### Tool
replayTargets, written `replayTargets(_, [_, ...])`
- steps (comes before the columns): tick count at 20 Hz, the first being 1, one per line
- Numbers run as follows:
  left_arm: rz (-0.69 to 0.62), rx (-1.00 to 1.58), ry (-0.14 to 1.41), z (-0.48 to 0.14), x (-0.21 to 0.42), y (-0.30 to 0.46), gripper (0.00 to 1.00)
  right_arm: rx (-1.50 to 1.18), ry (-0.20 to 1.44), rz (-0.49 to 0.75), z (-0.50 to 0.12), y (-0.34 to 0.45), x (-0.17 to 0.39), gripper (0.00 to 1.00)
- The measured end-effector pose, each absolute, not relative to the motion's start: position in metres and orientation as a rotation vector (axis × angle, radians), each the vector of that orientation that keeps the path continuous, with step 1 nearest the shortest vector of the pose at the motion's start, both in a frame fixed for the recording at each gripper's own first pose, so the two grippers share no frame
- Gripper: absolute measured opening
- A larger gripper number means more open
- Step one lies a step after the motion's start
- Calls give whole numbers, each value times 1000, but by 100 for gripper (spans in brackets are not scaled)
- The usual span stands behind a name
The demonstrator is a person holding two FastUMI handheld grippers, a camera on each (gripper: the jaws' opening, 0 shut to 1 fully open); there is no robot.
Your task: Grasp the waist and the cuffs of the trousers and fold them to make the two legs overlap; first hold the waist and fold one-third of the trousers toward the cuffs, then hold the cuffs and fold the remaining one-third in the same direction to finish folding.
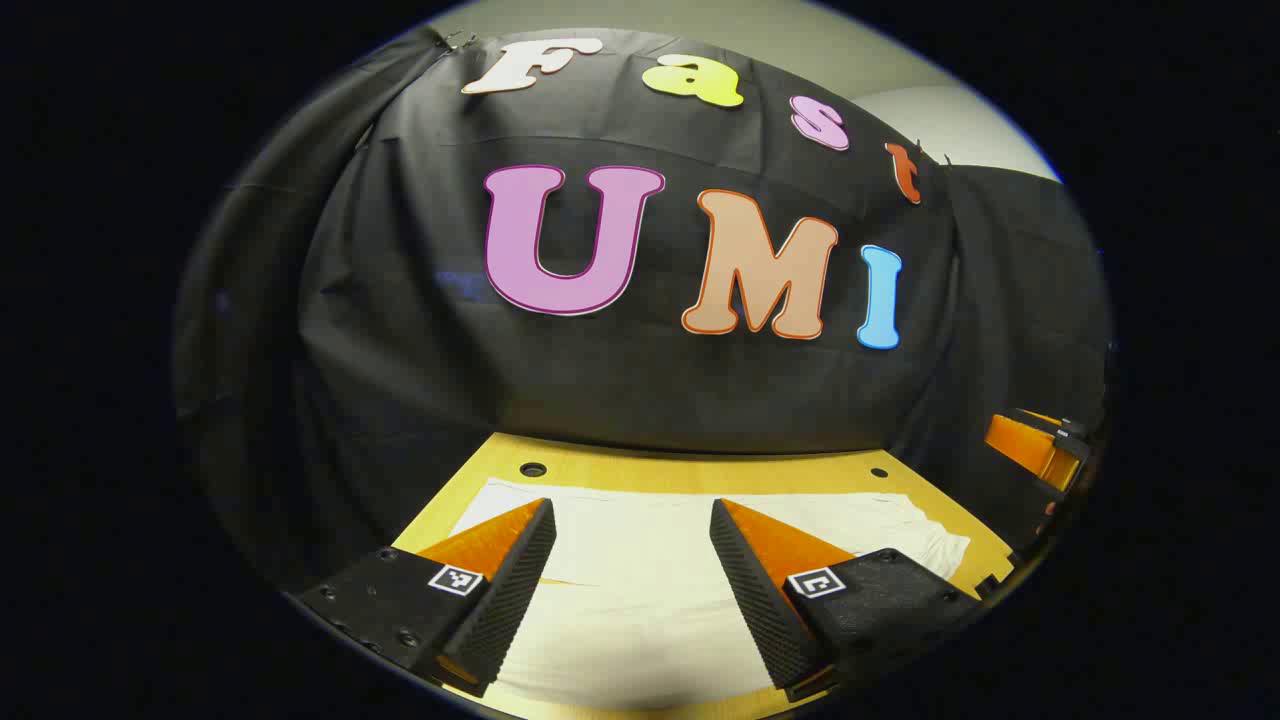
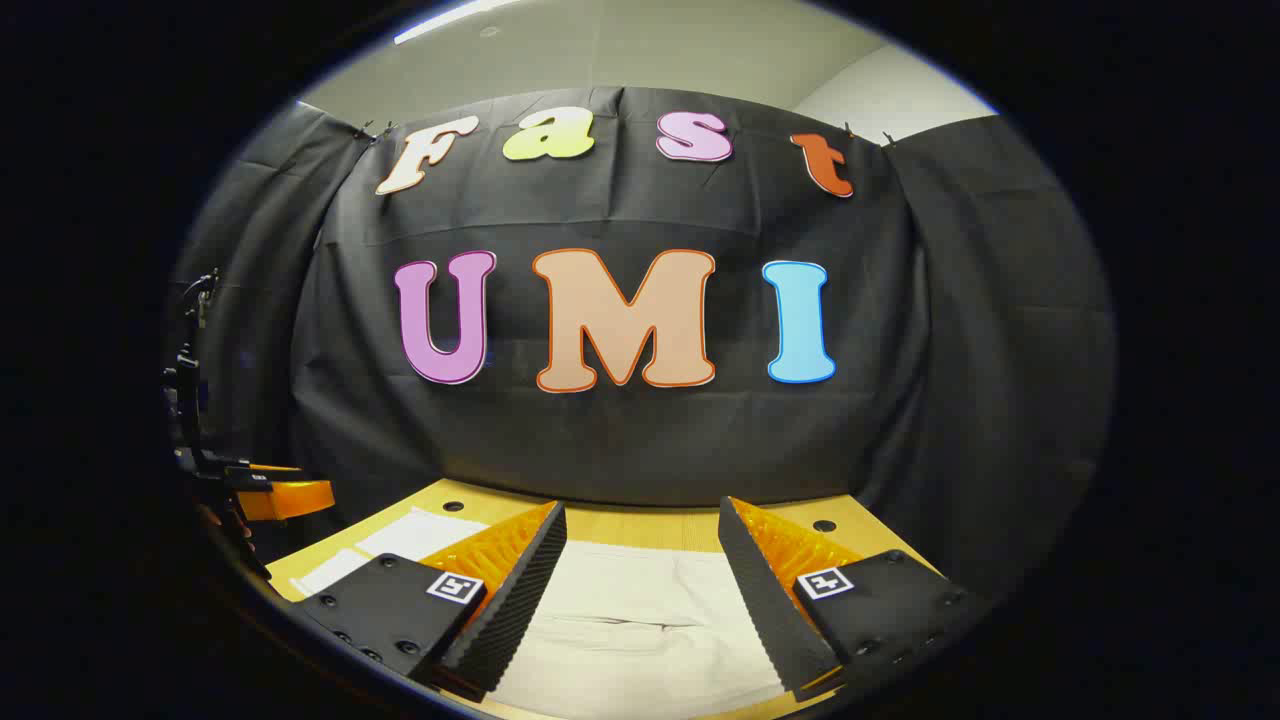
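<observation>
Now | trousers (image 1: 640, 570) lie flat on the bench (image 1: 700, 470), long way running side to side | left gripper (image 1: 632, 520) fingers spread, holding nothing, trousers just below | right gripper (image 2: 640, 525) fingers spread, holding nothing, trousers below too

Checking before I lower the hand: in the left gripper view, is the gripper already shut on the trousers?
No. The left gripper stands open, its fingers wide apart above the pale trousers, which lie flat on the table.
</observation>
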State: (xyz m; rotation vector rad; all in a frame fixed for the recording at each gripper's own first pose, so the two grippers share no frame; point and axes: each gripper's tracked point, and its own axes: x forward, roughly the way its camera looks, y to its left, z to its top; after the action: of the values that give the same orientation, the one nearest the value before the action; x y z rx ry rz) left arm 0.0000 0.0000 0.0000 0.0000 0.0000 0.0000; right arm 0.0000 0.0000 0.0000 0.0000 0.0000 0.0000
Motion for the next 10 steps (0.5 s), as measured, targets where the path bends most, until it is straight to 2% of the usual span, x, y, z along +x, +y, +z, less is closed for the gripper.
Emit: replayTargets(10, [-8,15,18,-4,-2,-8,94,1,7,7,-3,-8,-2,98])
